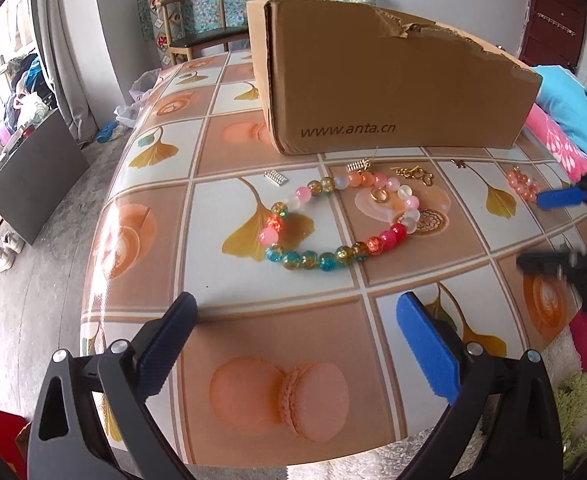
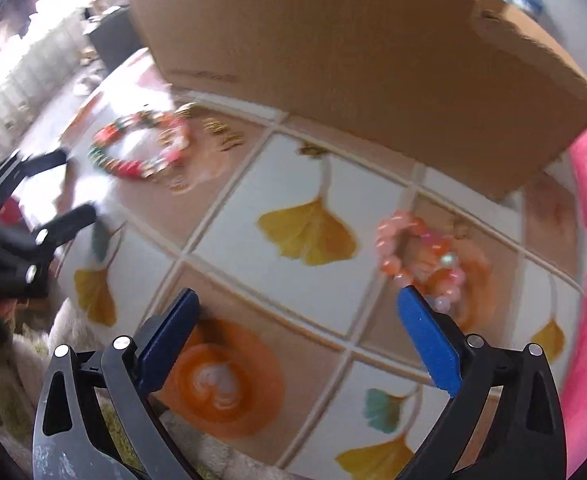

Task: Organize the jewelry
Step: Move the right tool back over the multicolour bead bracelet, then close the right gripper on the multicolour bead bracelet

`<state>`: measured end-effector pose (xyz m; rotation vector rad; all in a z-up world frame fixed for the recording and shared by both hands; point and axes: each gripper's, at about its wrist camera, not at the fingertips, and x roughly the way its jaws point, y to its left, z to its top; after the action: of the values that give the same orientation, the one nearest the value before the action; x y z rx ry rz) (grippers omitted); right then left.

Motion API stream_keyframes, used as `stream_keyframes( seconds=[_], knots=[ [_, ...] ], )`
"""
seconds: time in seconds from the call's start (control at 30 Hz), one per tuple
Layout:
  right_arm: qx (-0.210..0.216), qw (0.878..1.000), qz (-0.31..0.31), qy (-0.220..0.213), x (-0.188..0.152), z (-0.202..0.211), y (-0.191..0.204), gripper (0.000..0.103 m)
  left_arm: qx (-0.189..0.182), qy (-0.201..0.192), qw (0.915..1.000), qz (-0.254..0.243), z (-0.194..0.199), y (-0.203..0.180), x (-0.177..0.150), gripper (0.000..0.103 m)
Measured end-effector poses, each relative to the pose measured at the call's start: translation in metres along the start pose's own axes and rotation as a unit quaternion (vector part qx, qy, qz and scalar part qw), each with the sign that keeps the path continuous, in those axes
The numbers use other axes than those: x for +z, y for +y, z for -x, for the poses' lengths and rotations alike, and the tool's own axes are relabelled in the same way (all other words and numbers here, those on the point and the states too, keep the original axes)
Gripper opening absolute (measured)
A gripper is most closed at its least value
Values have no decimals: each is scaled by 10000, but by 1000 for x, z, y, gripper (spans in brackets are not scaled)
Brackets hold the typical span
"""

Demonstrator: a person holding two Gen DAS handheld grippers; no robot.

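A large multicoloured bead necklace [image 1: 333, 220] lies in a loop on the patterned table, with a gold ring [image 1: 380, 195] inside it. Behind it lie a silver clasp piece [image 1: 276, 178], another small clasp [image 1: 358, 166] and a gold chain [image 1: 413, 174]. A small pink-orange bead bracelet [image 1: 522, 184] lies to the right; it also shows in the right wrist view [image 2: 413, 256]. My left gripper [image 1: 293, 344] is open and empty, in front of the necklace. My right gripper [image 2: 297, 336] is open and empty, its right fingertip [image 2: 411, 300] just short of the bracelet. The necklace [image 2: 141, 148] shows blurred there.
A torn cardboard box [image 1: 393, 80] stands open-topped behind the jewelry, also in the right wrist view [image 2: 353, 60]. The table's left edge [image 1: 105, 216] drops to the floor. Pink and blue bedding [image 1: 565, 128] lies to the right. A wooden chair [image 1: 197, 28] stands behind.
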<state>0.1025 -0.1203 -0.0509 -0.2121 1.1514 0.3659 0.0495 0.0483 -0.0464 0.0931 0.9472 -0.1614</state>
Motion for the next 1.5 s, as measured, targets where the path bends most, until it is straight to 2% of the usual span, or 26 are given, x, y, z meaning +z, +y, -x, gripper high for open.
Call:
stream_keyframes(
  seconds=[0.07,0.13,0.2,0.27,0.3,0.4,0.43,0.5,0.57,0.7,0.77,0.87,0.93,1.0,1.2,1.5],
  knots=[
    [341,9981,-233,-459,12,20,-7,95,-9,-13,10000,5,0,0,0,98],
    [686,9949,-356,-655,25,23,-4,95,-25,-24,10000,-13,1,-1,0,98],
    [918,9920,-362,-781,38,18,4,89,-60,-69,9999,-50,1,0,-1,98],
    [1024,9916,-288,-730,48,6,14,74,-89,-113,9999,-78,1,0,-2,98],
    [1061,9916,-253,-693,54,-6,22,70,-100,-127,9998,-86,1,0,-2,98],
    [1025,9934,-159,-494,66,-26,29,51,-121,-183,9997,-108,2,0,-4,98],
    [1002,9938,-161,-444,68,-14,37,44,-124,-204,9997,-107,2,0,-4,98],
    [1011,9940,-246,-326,76,-24,34,38,-130,-261,9995,-104,2,0,-5,98],
    [1032,9938,-318,-261,78,-20,32,28,-142,-317,9993,-101,2,0,-6,98],
    [908,9952,-310,-197,84,-21,28,21,-184,-378,9991,-95,2,2,-7,98],
    [922,9951,-313,-174,89,-25,28,12,-201,-411,9989,-106,2,3,-7,97],
    [911,9953,-266,-196,78,-18,36,7,-224,-497,9985,-72,3,5,-7,90],
    [910,9953,-254,-233,74,-14,37,7,-343,-589,9977,23,7,10,-7,85],
    [939,9948,-264,-300,66,-6,46,7,-539,-673,9961,204,11,17,-5,75],
    [1115,9921,-213,-541,44,27,41,7,-914,-879,9907,504,20,28,3,60],
    [1270,9895,48,-693,18,50,42,7,-884,-802,9917,478,16,22,14,43]
  ],
)
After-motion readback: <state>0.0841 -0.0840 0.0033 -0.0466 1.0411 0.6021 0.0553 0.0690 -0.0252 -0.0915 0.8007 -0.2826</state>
